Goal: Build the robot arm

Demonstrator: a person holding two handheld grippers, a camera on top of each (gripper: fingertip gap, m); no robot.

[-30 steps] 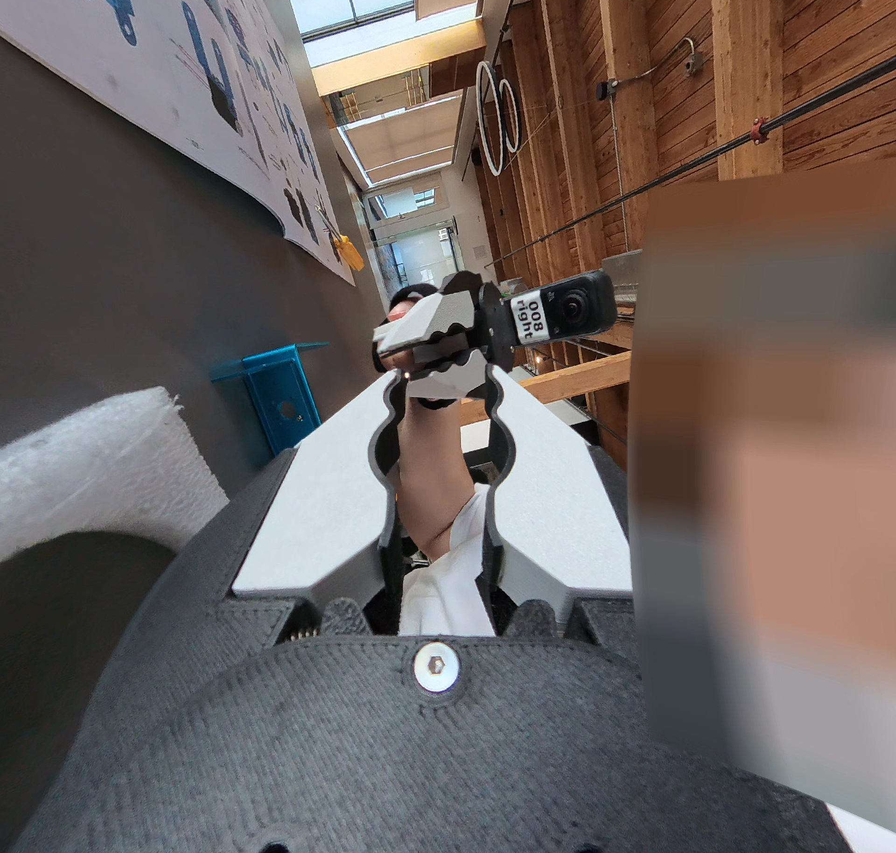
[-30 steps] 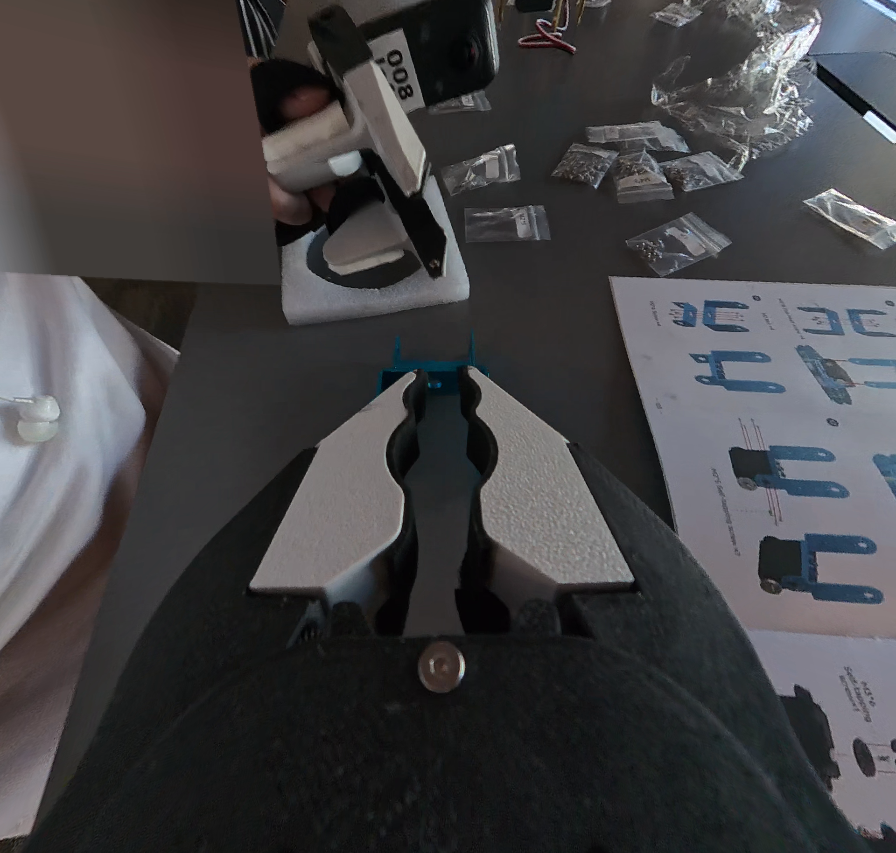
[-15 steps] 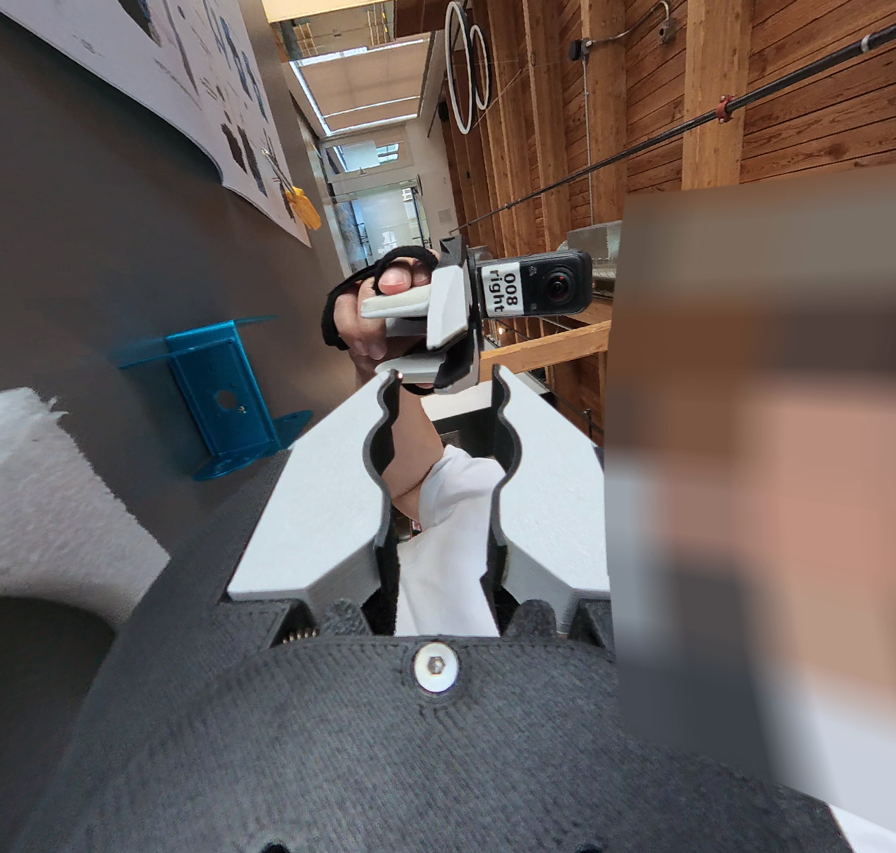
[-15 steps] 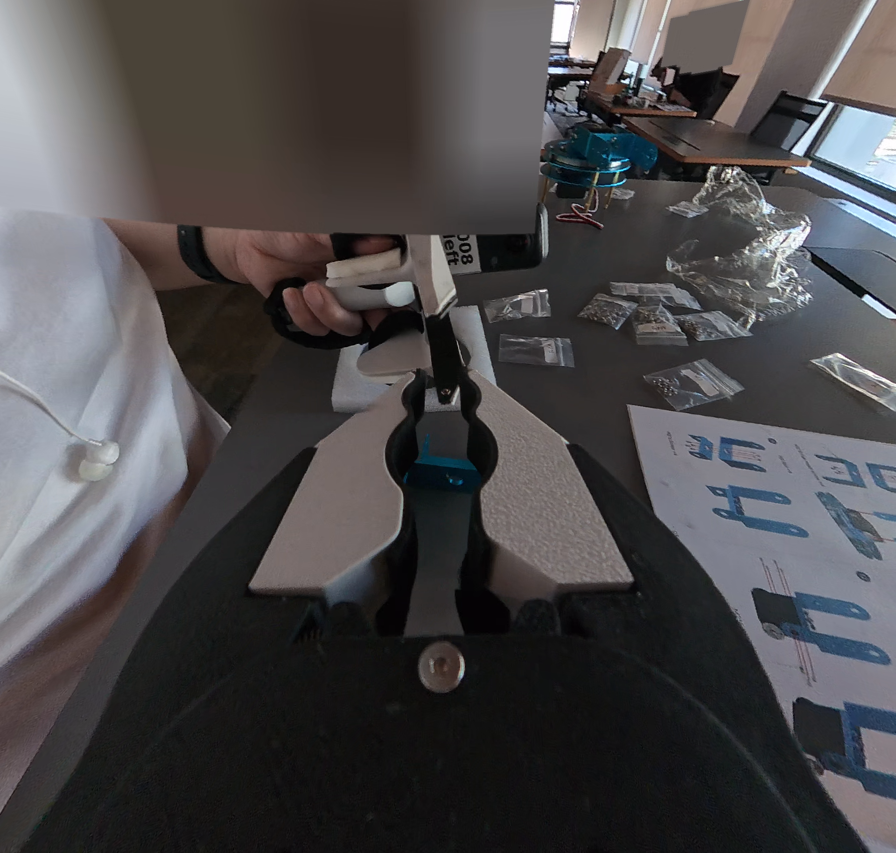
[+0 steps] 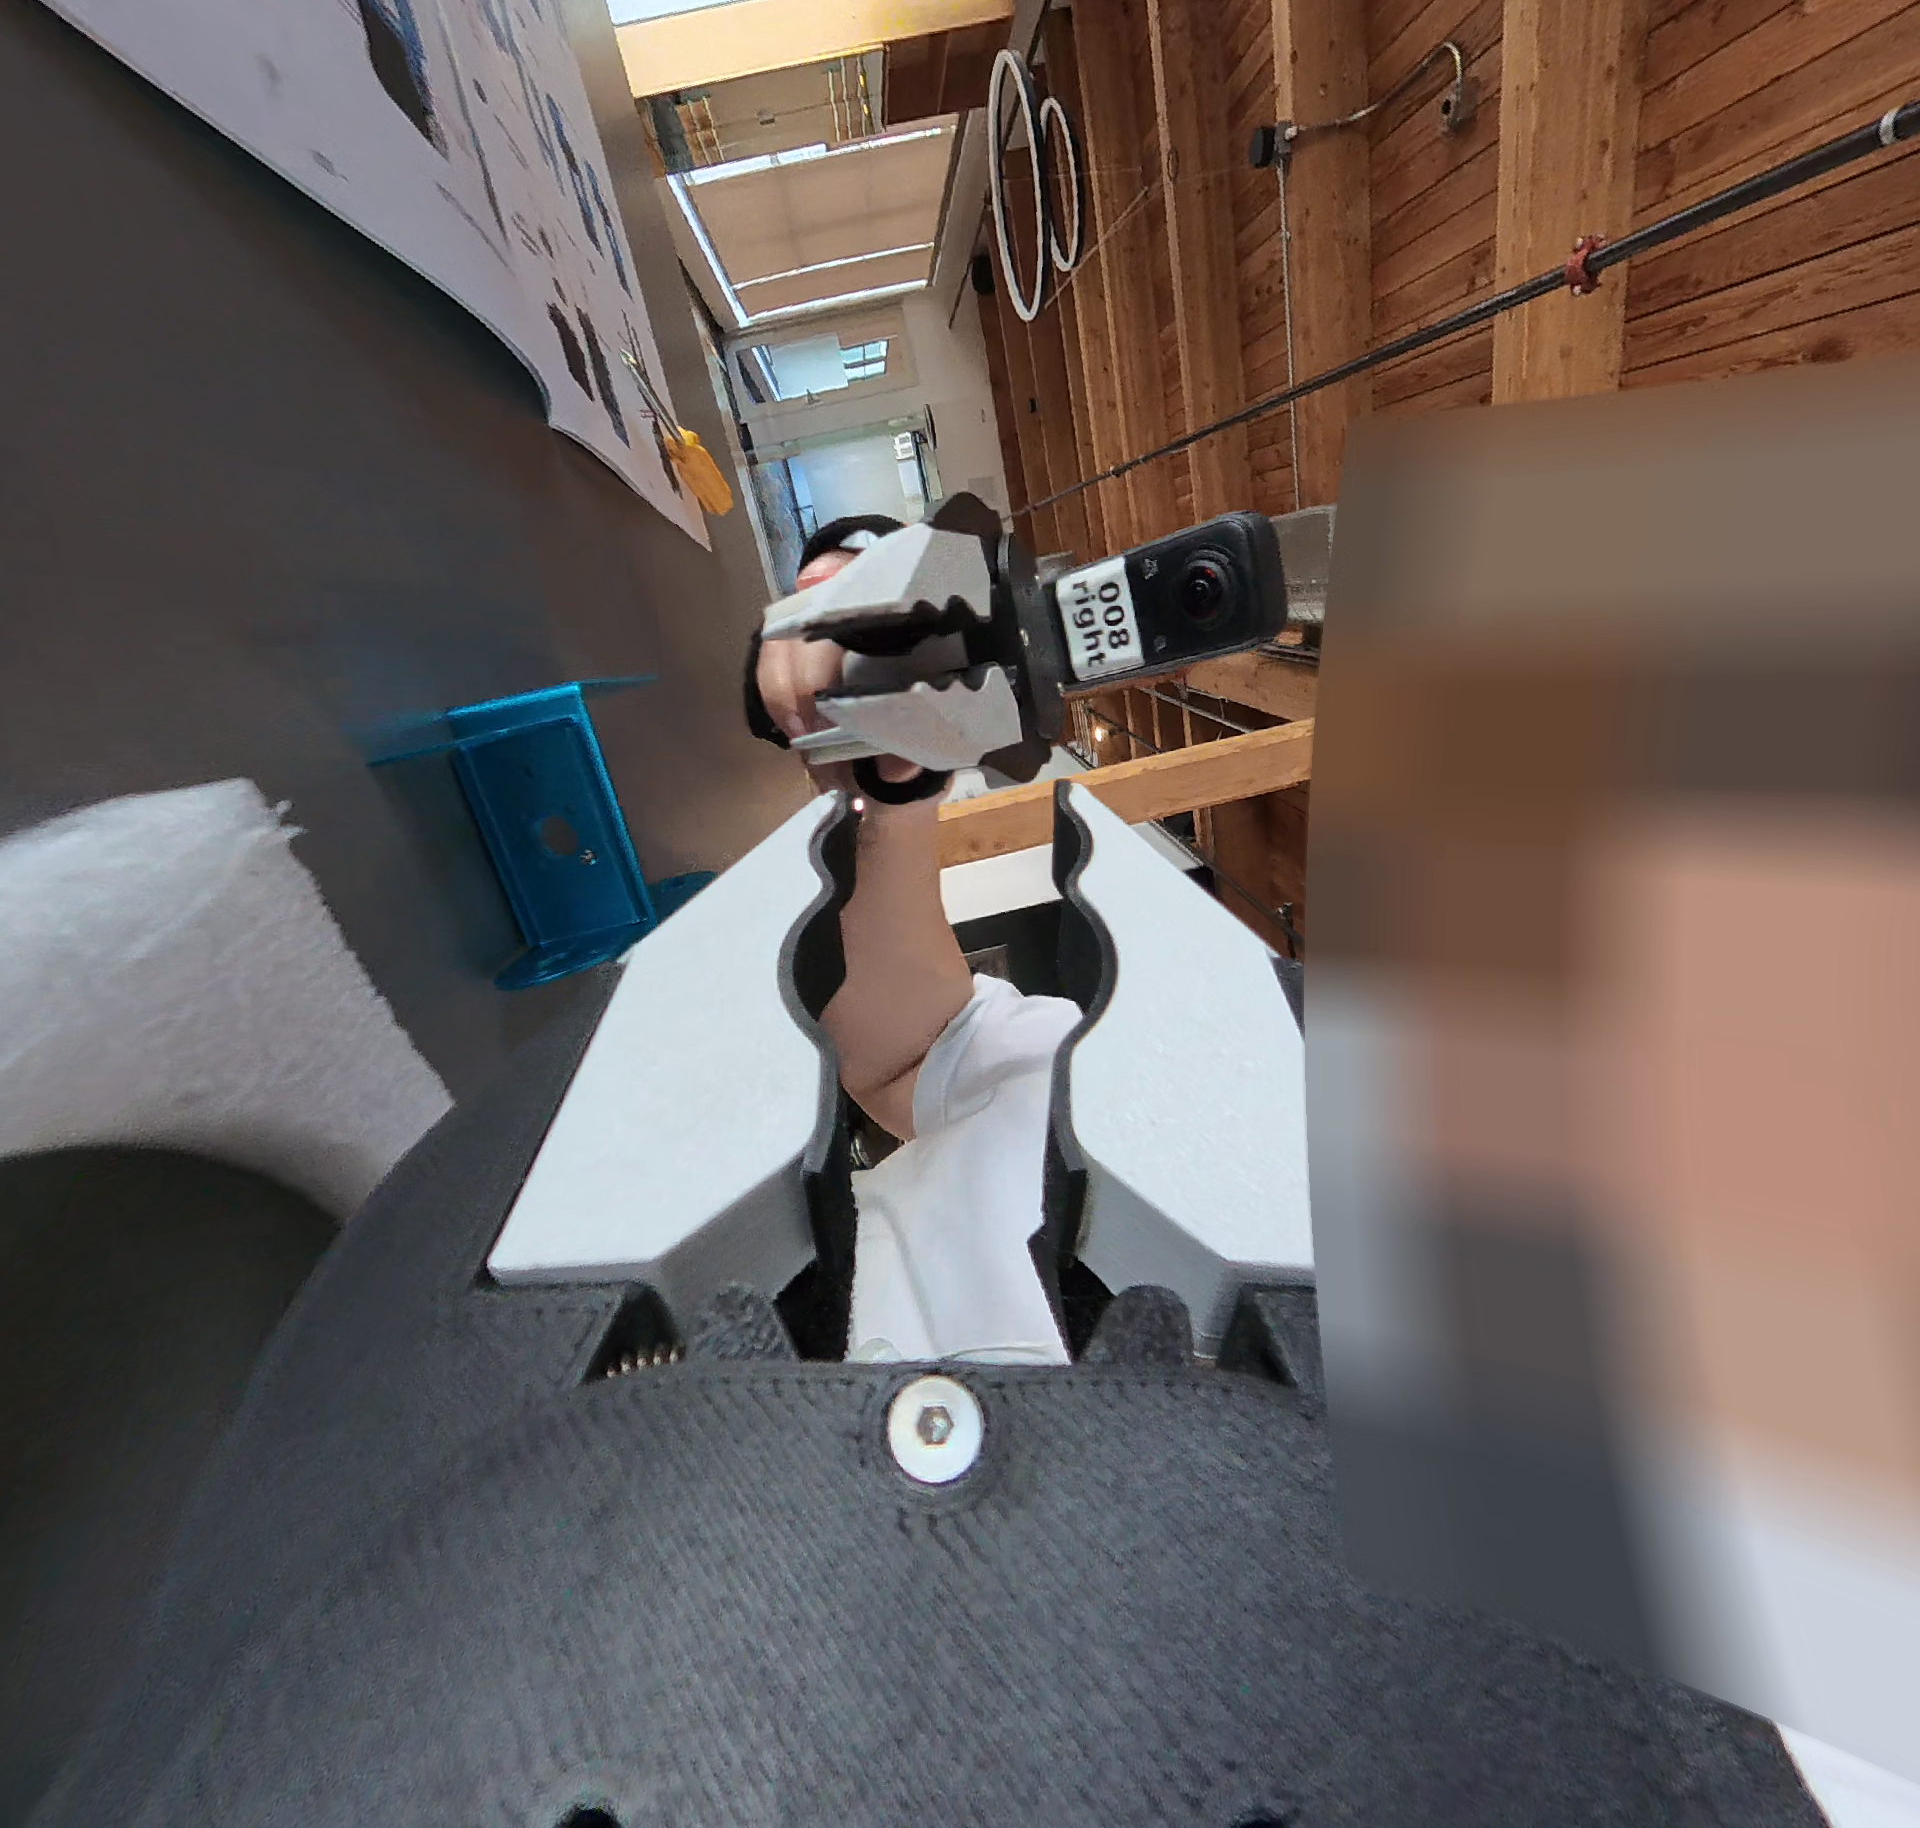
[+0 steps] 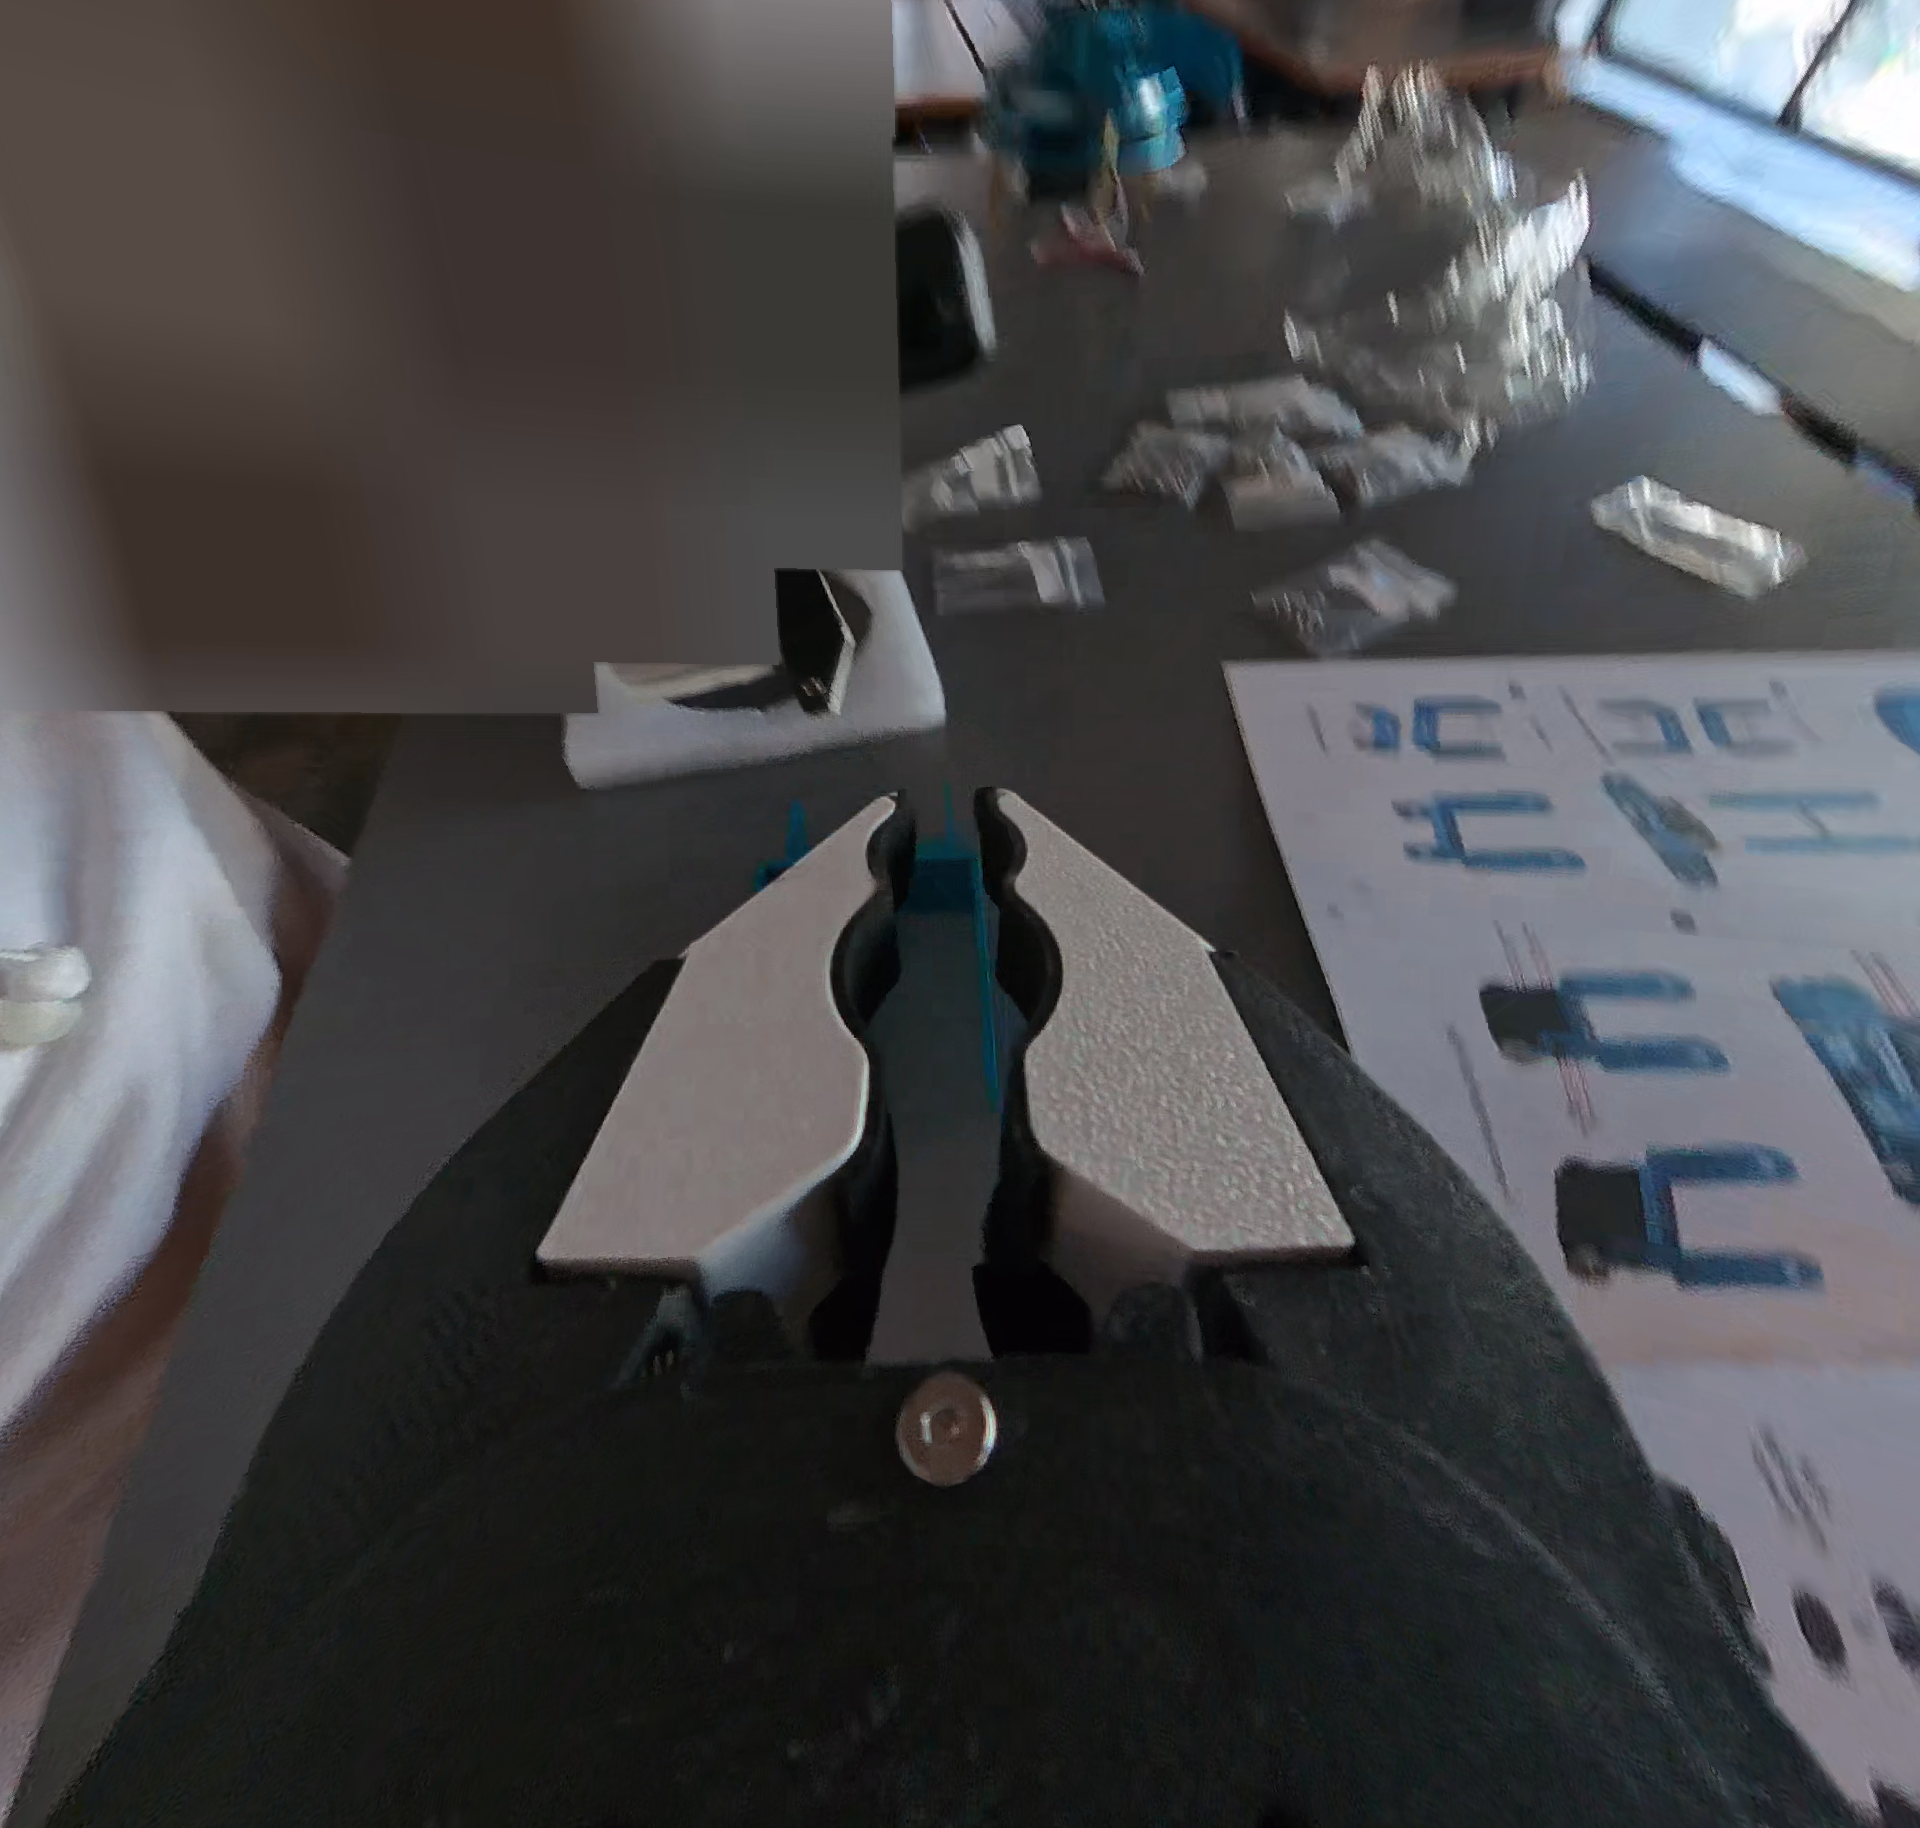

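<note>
A blue metal bracket stands on the dark table. My left gripper is open and empty. It is turned on its side and held just off the table beside a white foam block. My right gripper hovers off the table past the bracket, jaws a little apart, holding nothing. In the blurred right wrist view, my right gripper is narrowly open and the bracket shows through the gap between its fingers, on the table beyond them.
A printed instruction sheet lies right of the bracket. Several small clear parts bags, crumpled clear plastic and a blue round assembly sit farther back. The foam block lies behind the bracket. A yellow-handled tool lies by the sheet.
The right wrist view has tilted back down to the table, and the bracket now lines up with the gap between its fingers. Seen from the left, the right gripper has turned towards the table.
</note>
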